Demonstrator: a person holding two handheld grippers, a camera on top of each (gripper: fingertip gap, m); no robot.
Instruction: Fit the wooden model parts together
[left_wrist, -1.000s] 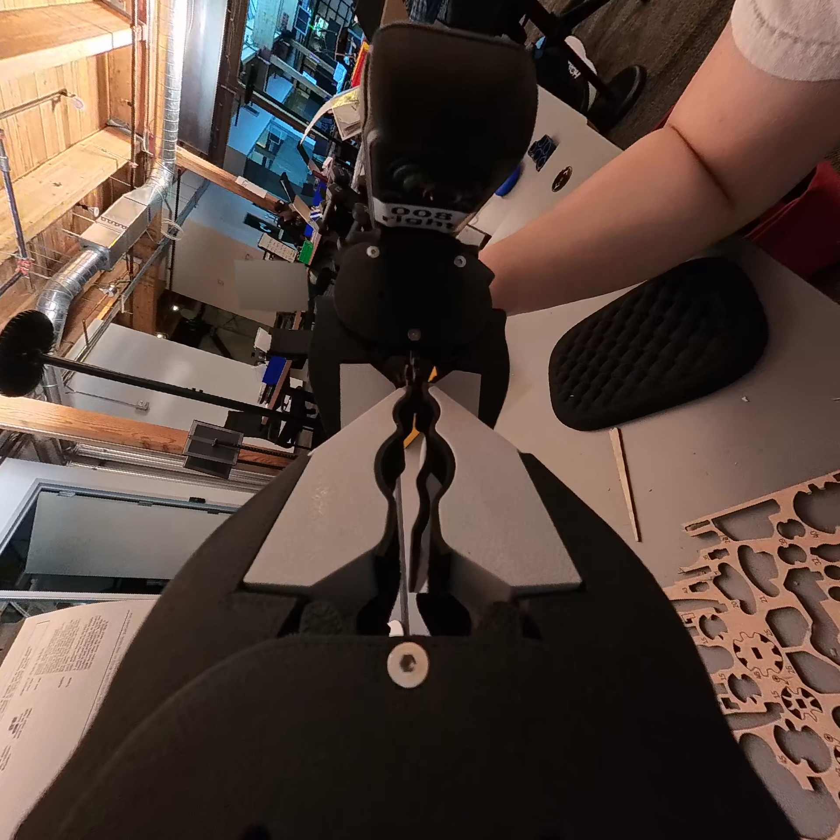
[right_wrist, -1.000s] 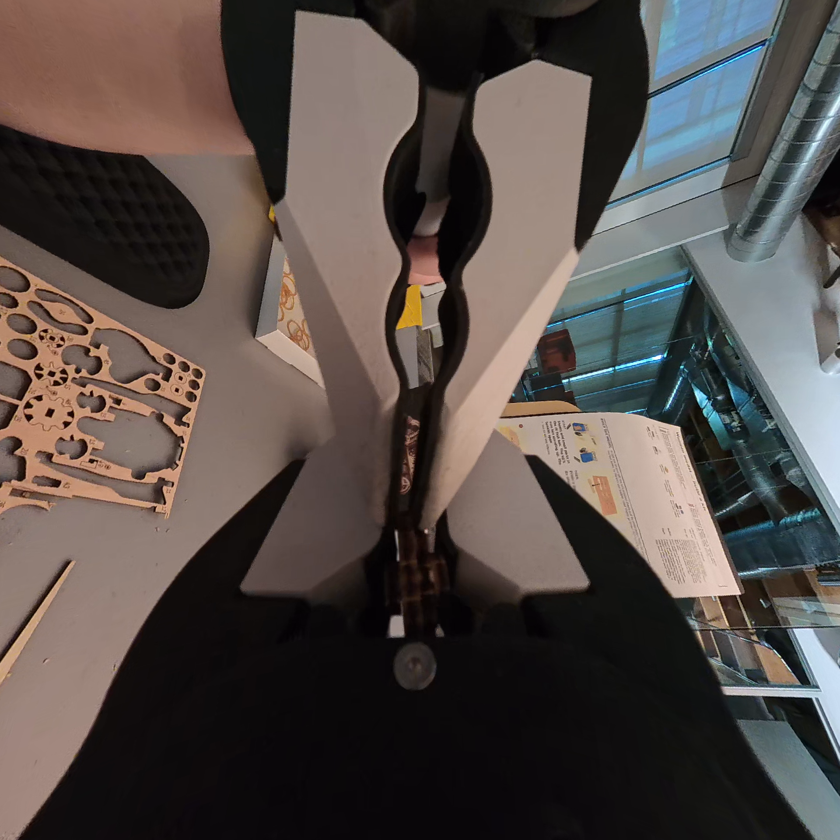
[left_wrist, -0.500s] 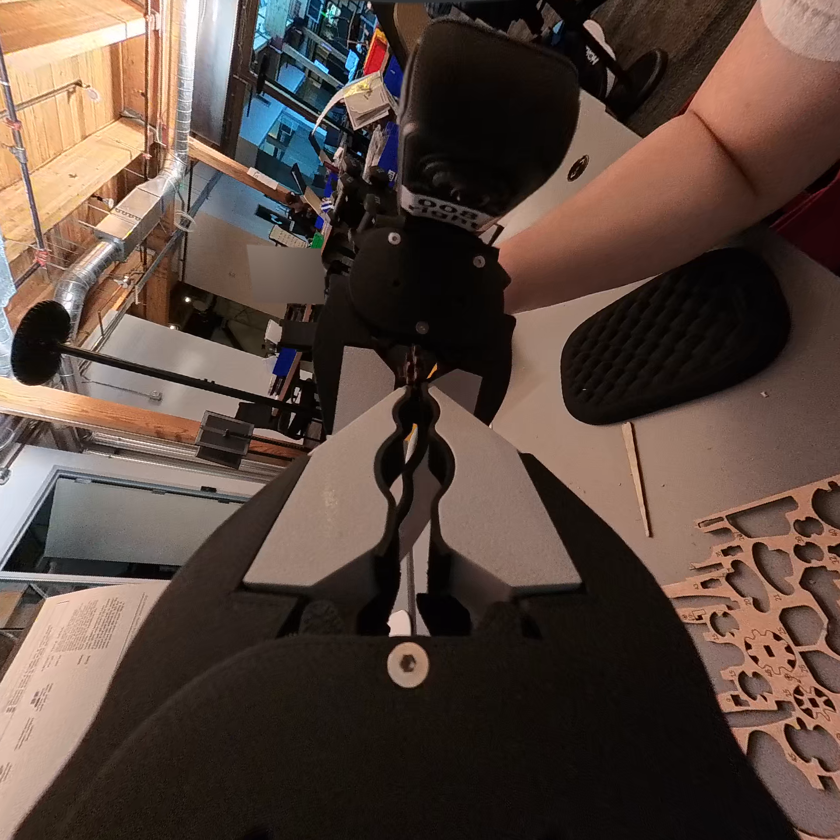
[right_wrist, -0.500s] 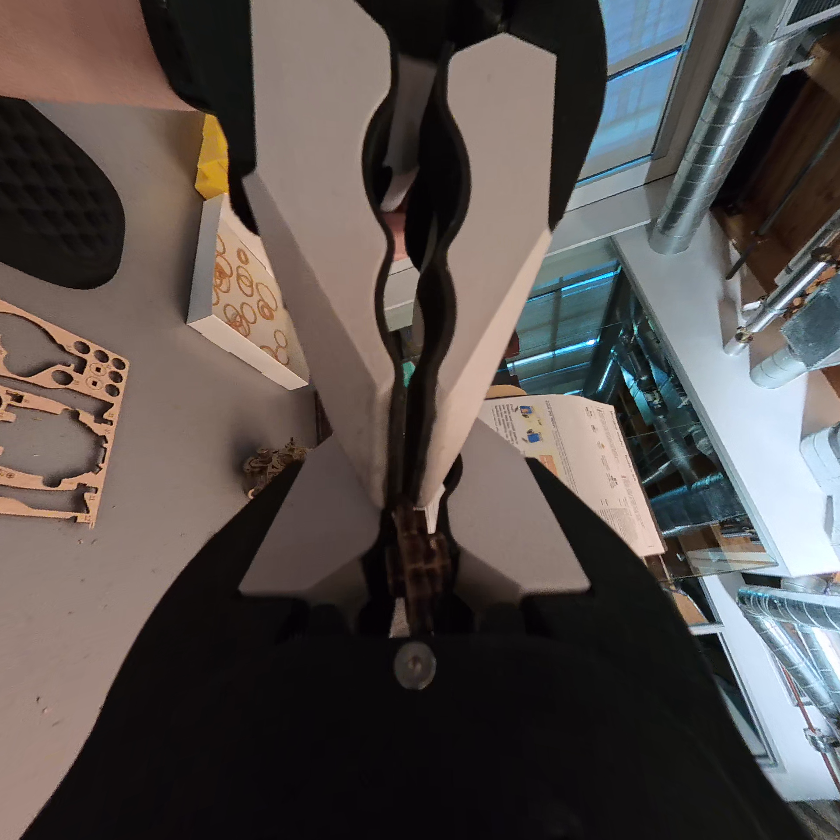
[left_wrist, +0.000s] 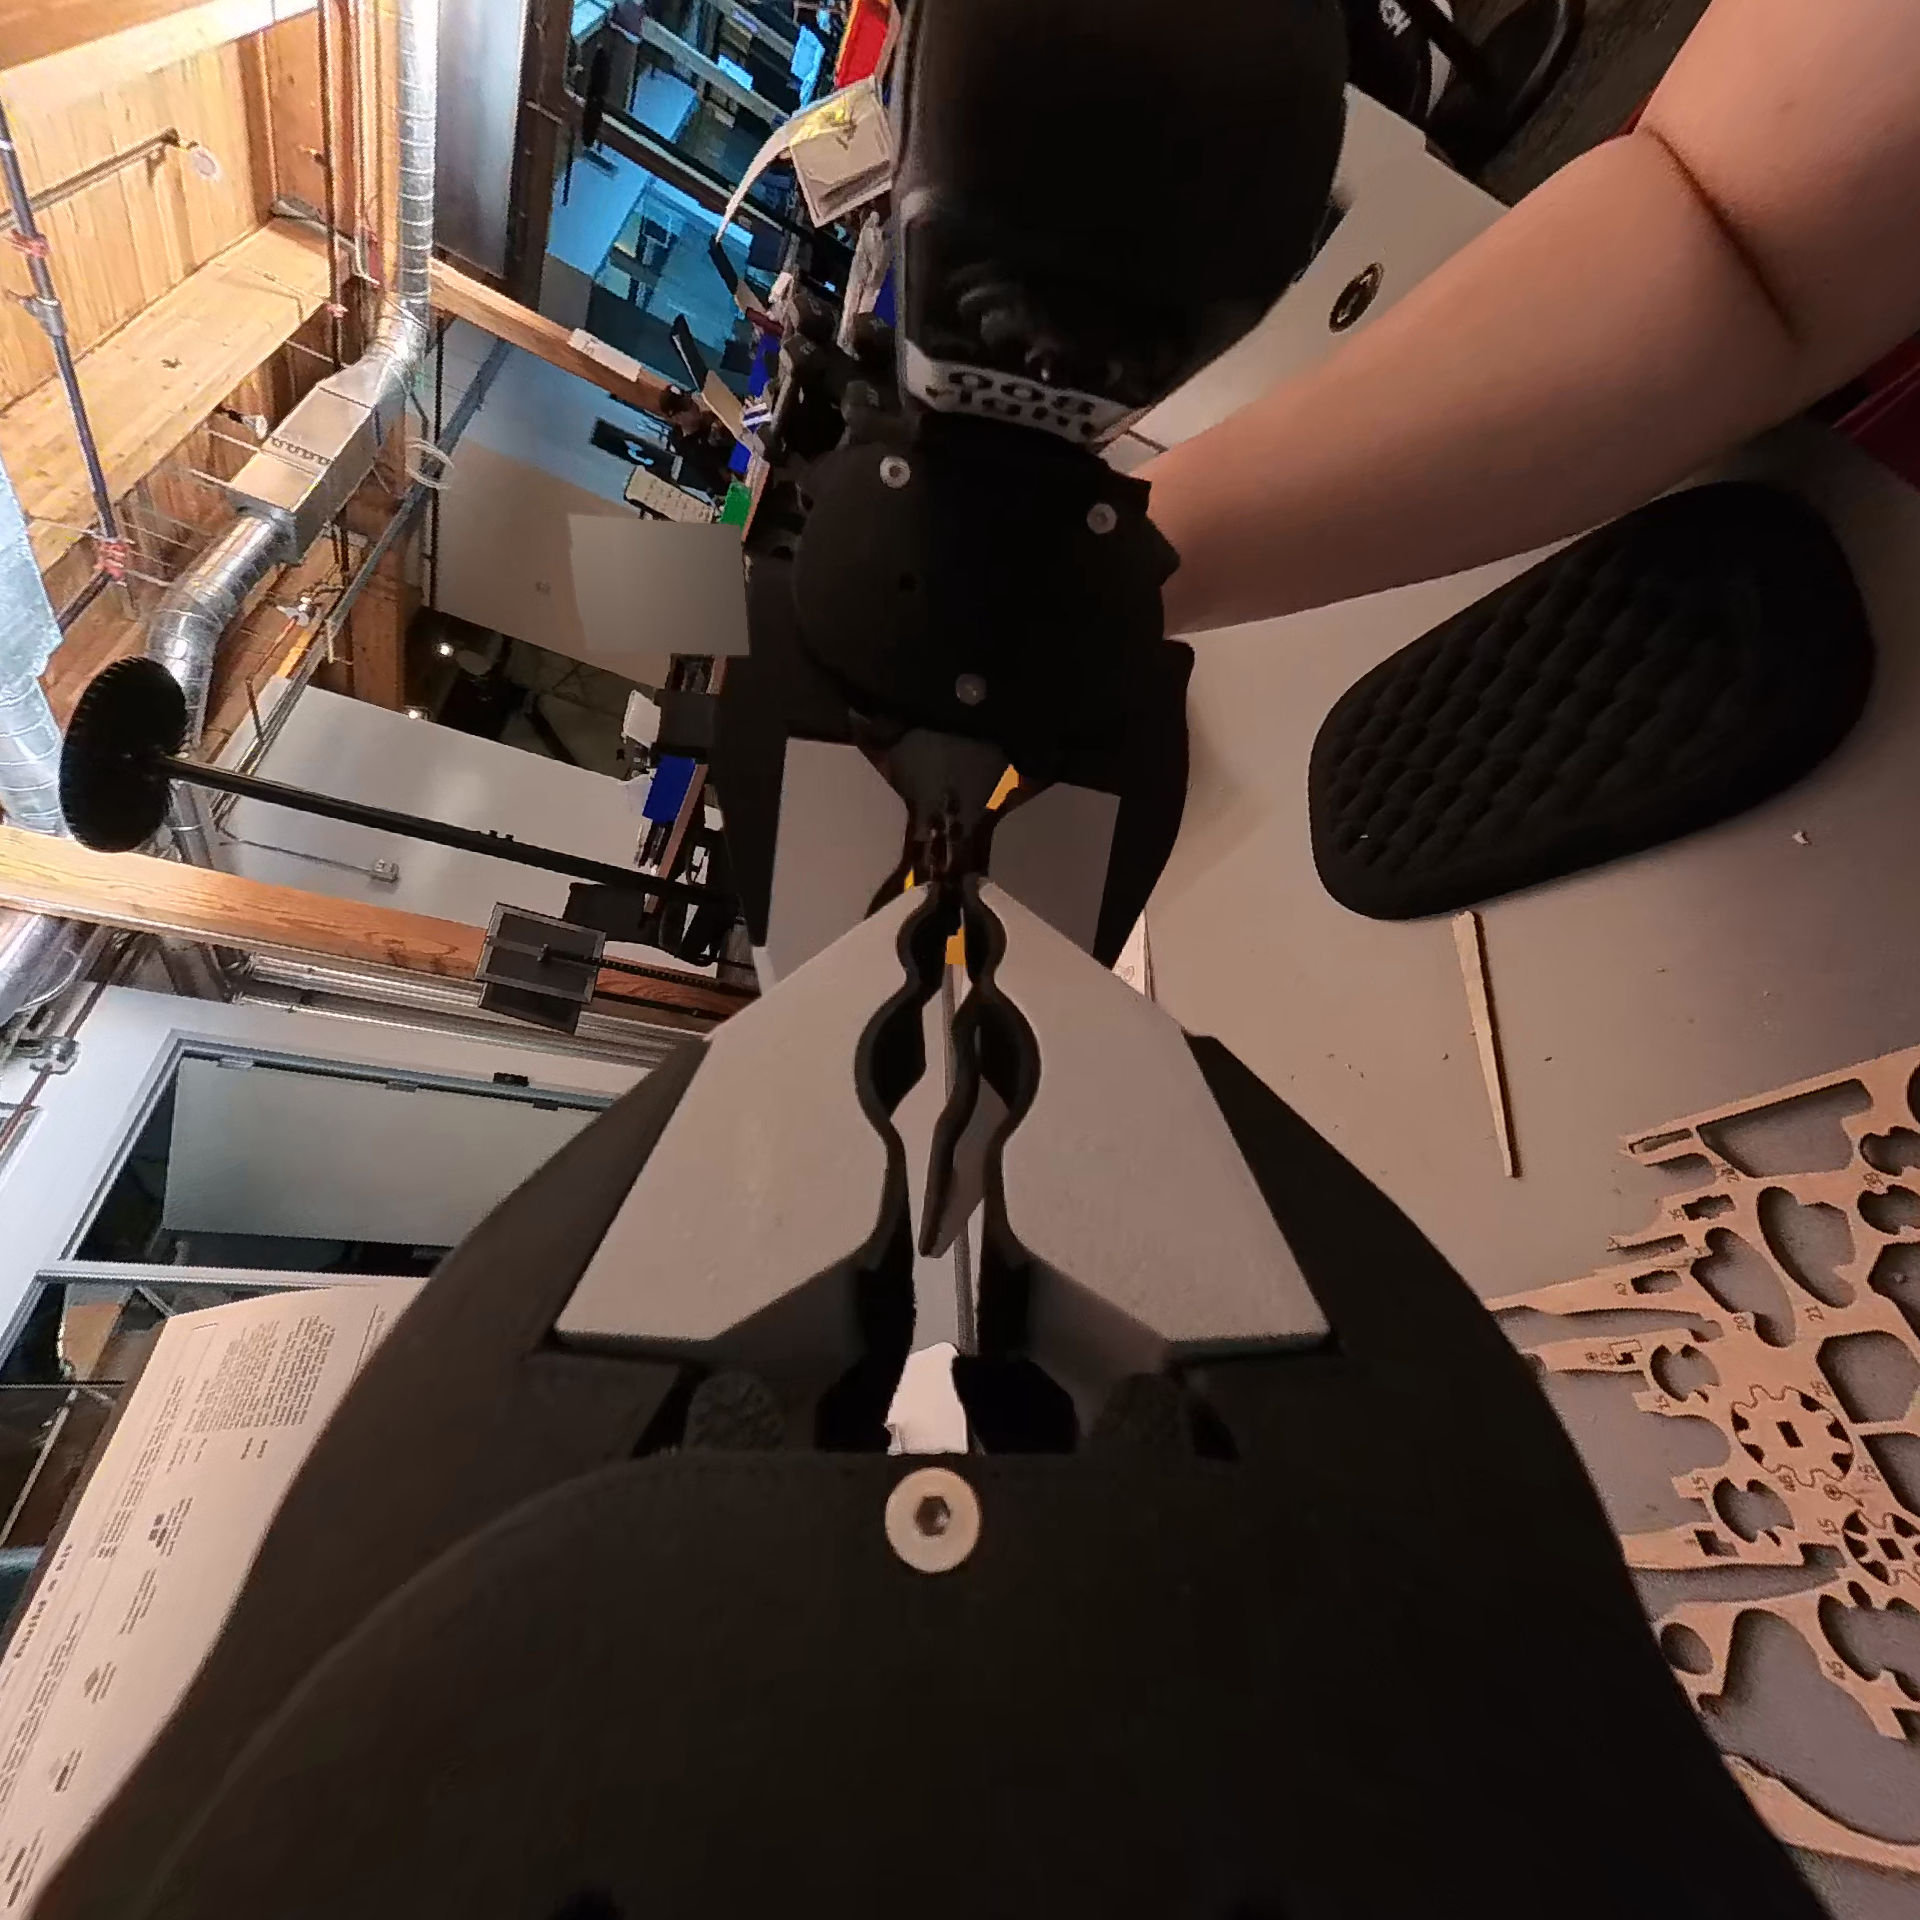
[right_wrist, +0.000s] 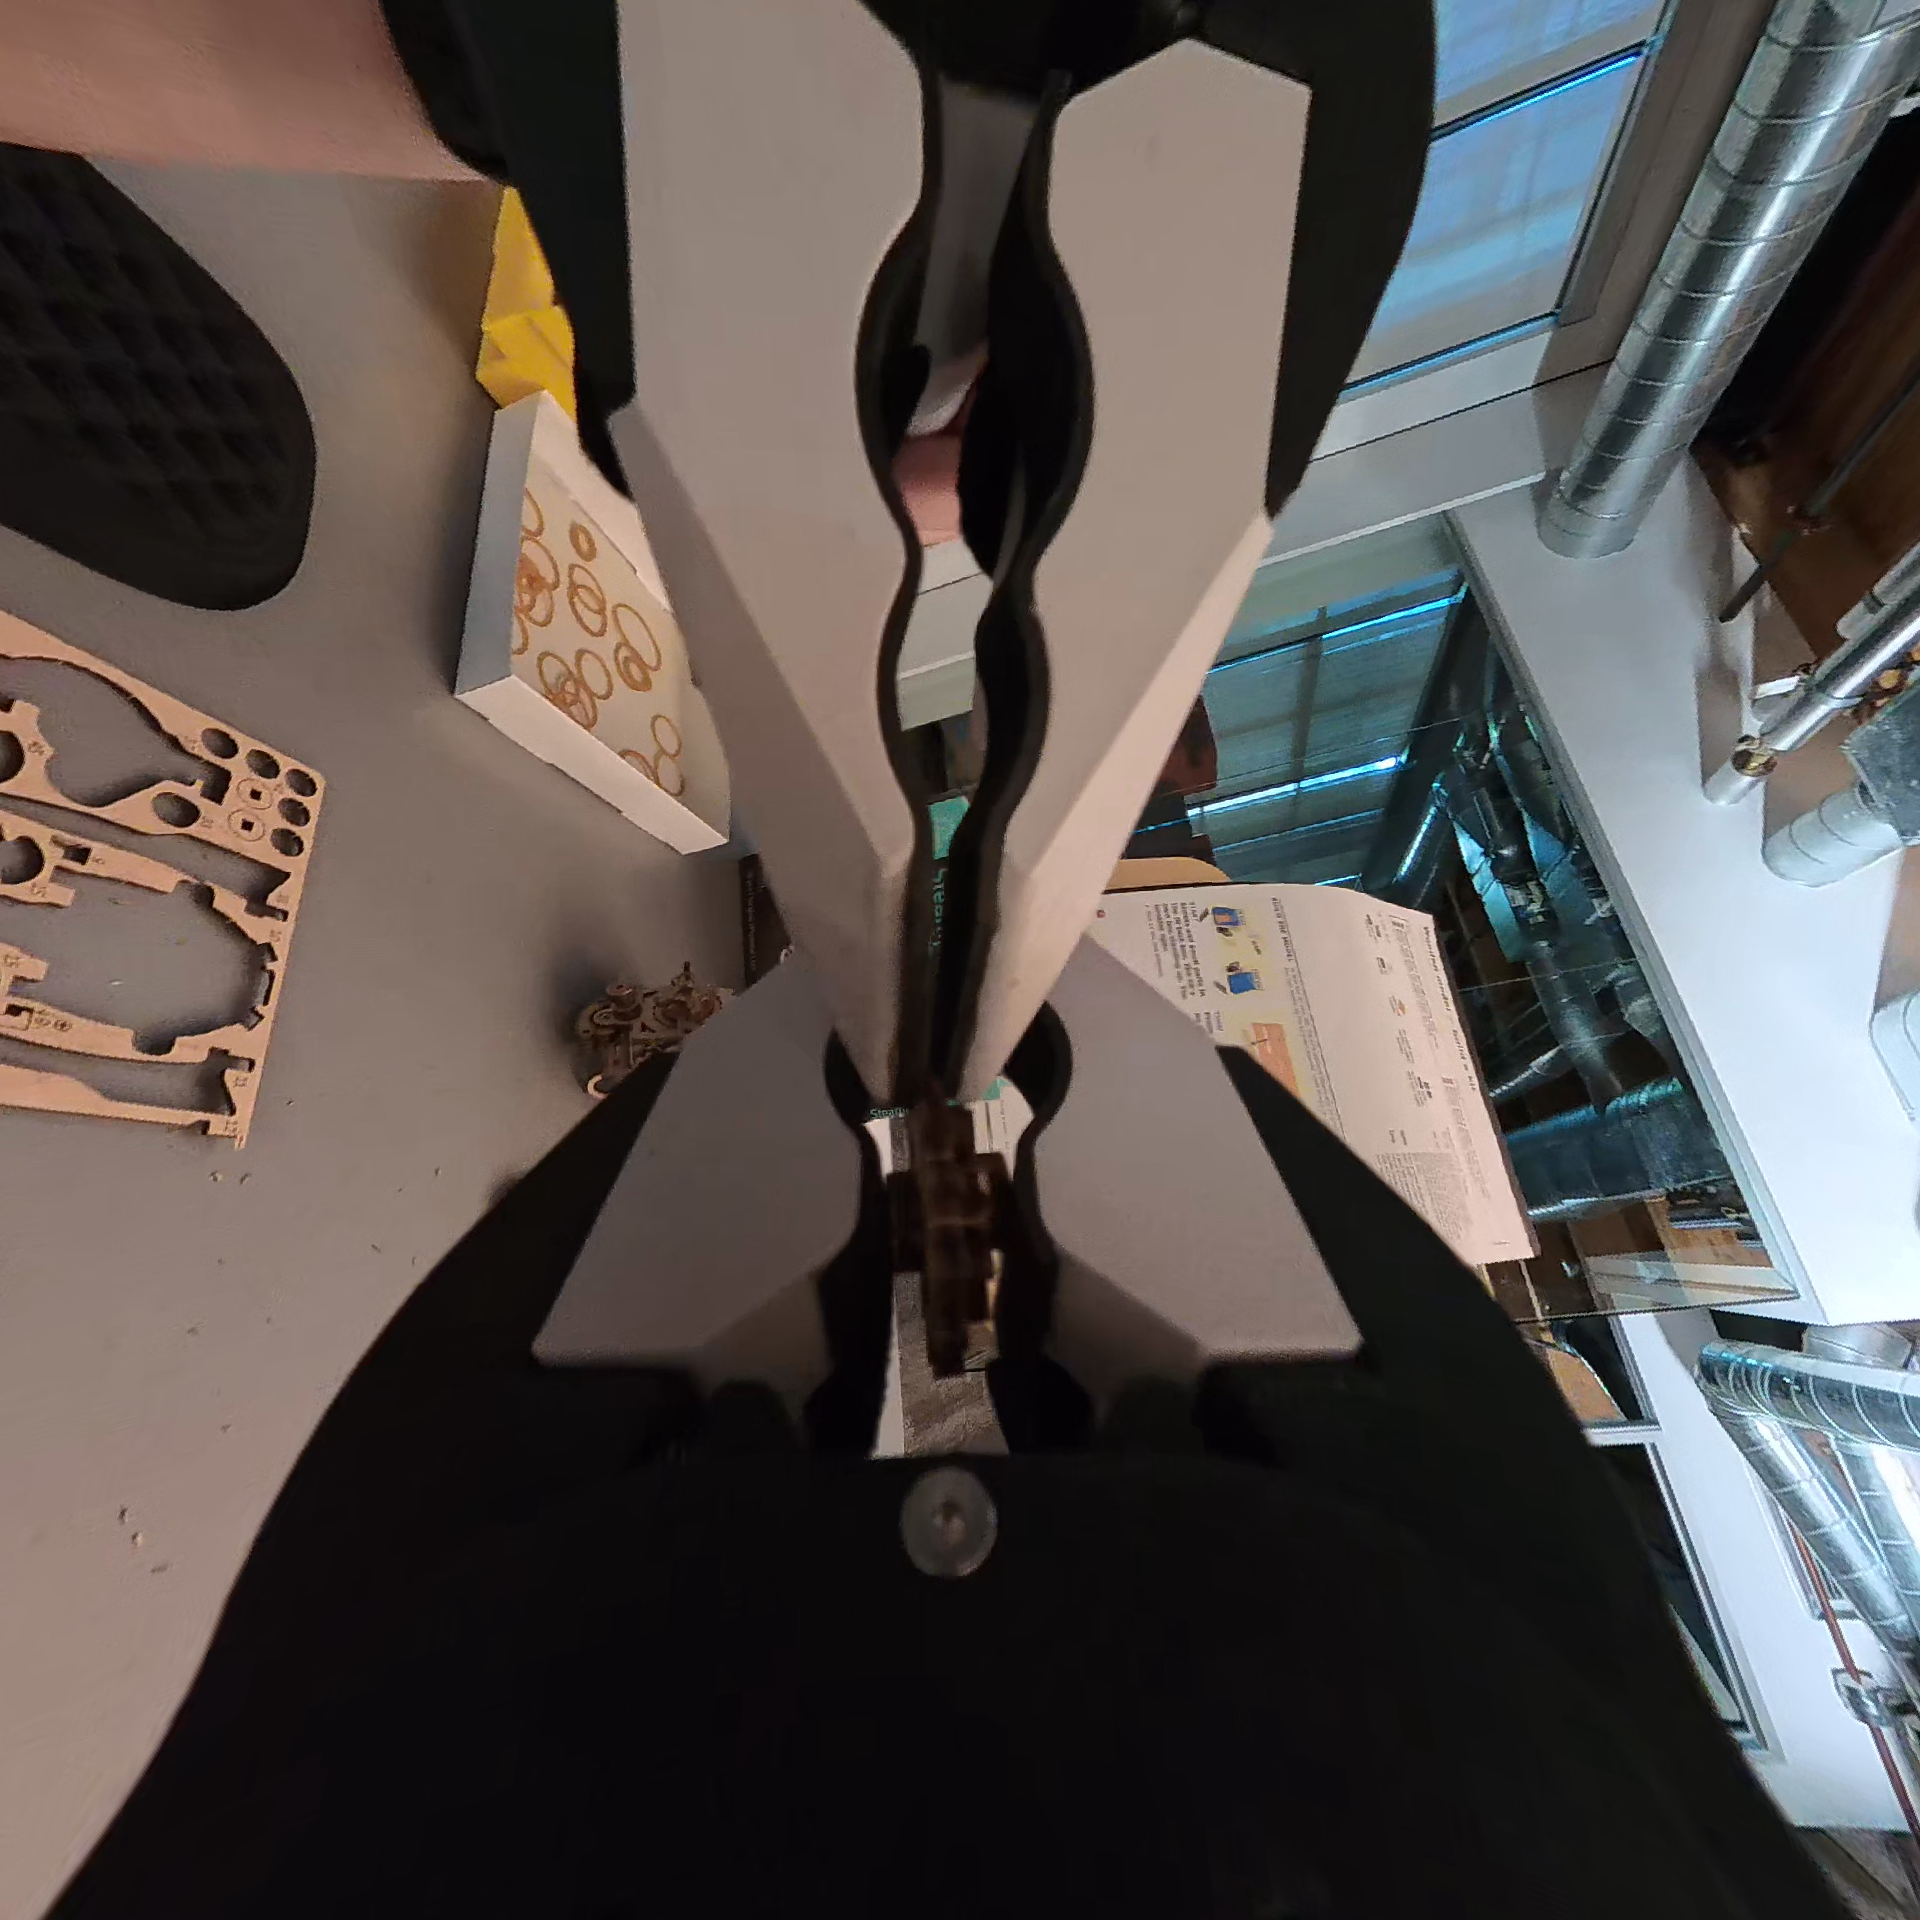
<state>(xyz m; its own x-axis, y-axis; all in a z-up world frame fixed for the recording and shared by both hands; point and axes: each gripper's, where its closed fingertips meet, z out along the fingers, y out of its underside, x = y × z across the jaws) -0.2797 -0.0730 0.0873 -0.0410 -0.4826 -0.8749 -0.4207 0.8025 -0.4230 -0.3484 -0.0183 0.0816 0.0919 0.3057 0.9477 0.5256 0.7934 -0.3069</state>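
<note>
Workshop with silver ducts, timber beams and tall windows behind a grey table (right_wrist: 416, 1039); to the left of the right gripper (right_wrist: 940, 1101), a punched-out wooden sheet (right_wrist: 135, 894), a small white box (right_wrist: 592, 623) printed with rings, a black textured pad (right_wrist: 125, 416), and just beside the finger base a little dark assembled wooden mechanism (right_wrist: 649, 1023); off to the right, a printed instruction sheet (right_wrist: 1351, 1060).

Both tools raised off the table and meeting tip to tip; right gripper nearly closed, pinching a stack of small wooden gear-like parts (right_wrist: 951, 1226) deep between its fingers; left gripper (left_wrist: 948, 914) closed almost to nothing at the tips, seemingly nipping the near end of that same dark piece (left_wrist: 943, 847), though too slim there to be sure.

Well under way, going by the many empty cut-outs in the sheet and the mechanism set aside on the table; probably mid-join on a small sub-part; a fair number of pieces left in the sheet, among them small gears.

Hard to read: the actual joint, buried between the fingers; shape and count of the held parts; hands themselves, only a forearm (left_wrist: 1558, 395) in sight beyond the right tool; a thin wooden sliver (left_wrist: 1486, 1039) on the table, purpose unclear.
</note>
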